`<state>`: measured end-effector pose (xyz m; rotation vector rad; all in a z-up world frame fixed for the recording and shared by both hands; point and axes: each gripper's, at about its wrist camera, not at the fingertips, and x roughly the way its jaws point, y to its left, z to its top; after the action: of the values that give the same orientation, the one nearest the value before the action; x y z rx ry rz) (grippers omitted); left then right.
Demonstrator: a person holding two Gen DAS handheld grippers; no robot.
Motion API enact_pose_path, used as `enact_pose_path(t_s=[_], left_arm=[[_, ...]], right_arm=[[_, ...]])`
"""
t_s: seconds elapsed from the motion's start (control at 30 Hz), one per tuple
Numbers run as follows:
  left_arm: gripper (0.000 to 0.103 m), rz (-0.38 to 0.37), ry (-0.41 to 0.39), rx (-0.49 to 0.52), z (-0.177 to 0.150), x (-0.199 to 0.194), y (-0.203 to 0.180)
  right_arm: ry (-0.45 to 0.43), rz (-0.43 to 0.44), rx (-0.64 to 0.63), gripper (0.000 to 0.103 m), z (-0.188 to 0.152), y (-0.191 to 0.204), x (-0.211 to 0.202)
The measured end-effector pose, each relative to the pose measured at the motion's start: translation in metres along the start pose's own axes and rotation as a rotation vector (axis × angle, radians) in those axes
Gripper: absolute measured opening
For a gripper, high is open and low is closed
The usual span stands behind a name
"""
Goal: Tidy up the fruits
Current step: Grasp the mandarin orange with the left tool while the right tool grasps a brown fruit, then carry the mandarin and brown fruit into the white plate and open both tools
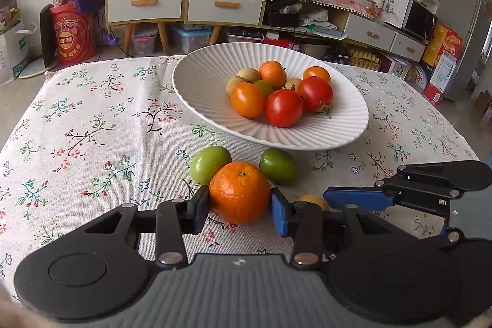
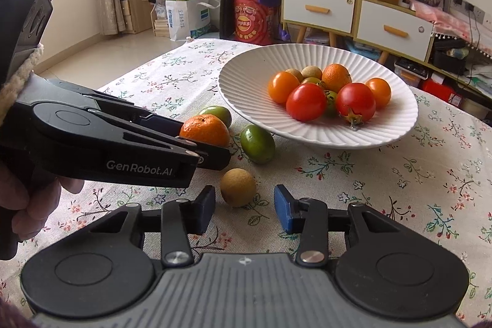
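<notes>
A white ribbed plate (image 1: 200, 82) (image 2: 396, 122) on the flowered tablecloth holds several tomatoes, oranges and small brown fruits. In front of it lie two green fruits (image 1: 210, 163) (image 1: 278, 165), an orange (image 1: 239, 191) and a small brown fruit (image 2: 238, 187). My left gripper (image 1: 240, 209) is shut on the orange, both pads touching its sides, with the orange resting on the cloth. It also shows in the right wrist view (image 2: 196, 149). My right gripper (image 2: 244, 209) is open, its fingers either side of the small brown fruit and just short of it.
Both grippers work close together at the table's front, the right one (image 1: 353, 199) just right of the left. Beyond the far table edge stand a drawer cabinet (image 1: 184, 2), a red drum (image 1: 72, 33) and low shelves with clutter.
</notes>
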<state>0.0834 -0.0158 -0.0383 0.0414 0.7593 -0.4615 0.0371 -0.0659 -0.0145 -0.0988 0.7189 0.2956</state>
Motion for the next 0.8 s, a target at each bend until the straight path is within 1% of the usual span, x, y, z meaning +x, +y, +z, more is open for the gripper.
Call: enact_pose_path(t_s=[0.13,0.3,0.6,0.8], left_arm=[[0.034,0.005,-0.001,0.001,-0.001,-0.005,0.003],[0.034,0.010,-0.004,0.003,-0.002,-0.010,0.005],[0.034,0.007,-0.001,0.006,-0.001,-0.022,0.007],[0.034,-0.012,-0.025,-0.008,0.006,-0.032,0.008]], right_arm=[[0.000,0.003,-0.003,0.031,0.002,0.002,0.001],[-0.001,0.010,-0.025,0.022,0.002,0.007,0.000],[-0.007,0.025,-0.012,0.022,0.006,0.005,-0.010],[-0.045,0.037,0.008,0.022,0.015,0.000,-0.025]])
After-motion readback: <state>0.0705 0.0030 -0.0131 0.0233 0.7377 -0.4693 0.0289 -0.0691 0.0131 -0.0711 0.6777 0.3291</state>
